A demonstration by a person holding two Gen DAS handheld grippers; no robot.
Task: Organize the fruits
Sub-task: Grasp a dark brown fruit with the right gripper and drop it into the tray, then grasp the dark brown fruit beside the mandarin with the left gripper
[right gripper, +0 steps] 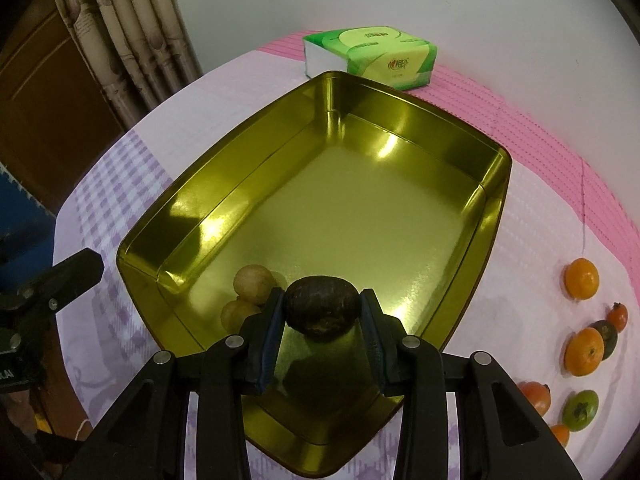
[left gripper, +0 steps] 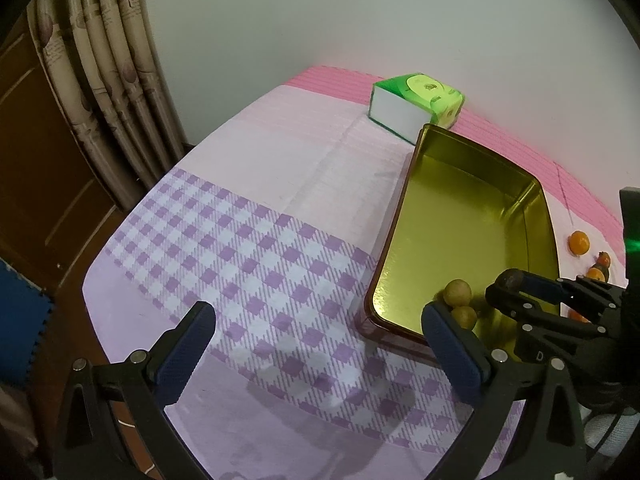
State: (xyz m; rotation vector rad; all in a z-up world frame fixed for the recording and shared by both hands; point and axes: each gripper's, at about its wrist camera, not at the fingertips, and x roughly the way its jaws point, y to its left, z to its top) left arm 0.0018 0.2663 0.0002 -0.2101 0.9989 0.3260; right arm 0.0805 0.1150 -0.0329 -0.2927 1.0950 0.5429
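My right gripper (right gripper: 322, 299) is shut on a dark brown oval fruit (right gripper: 322, 312), holding it just above the near end of a gold metal tin (right gripper: 360, 208). Two tan round fruits (right gripper: 252, 278) lie in the tin's near left corner, right beside the held fruit. In the left wrist view the same tin (left gripper: 460, 216) and tan fruits (left gripper: 458, 292) show, with the right gripper (left gripper: 516, 284) reaching in from the right. My left gripper (left gripper: 318, 316) hangs open and empty over the purple checked cloth, left of the tin.
Right of the tin lie loose fruits: two oranges (right gripper: 581, 279), small red ones (right gripper: 618, 316), a green one (right gripper: 581, 407) and a dark one (right gripper: 608, 332). A green tissue pack (right gripper: 372, 56) sits behind the tin by the wall. Curtain and table edge are at left.
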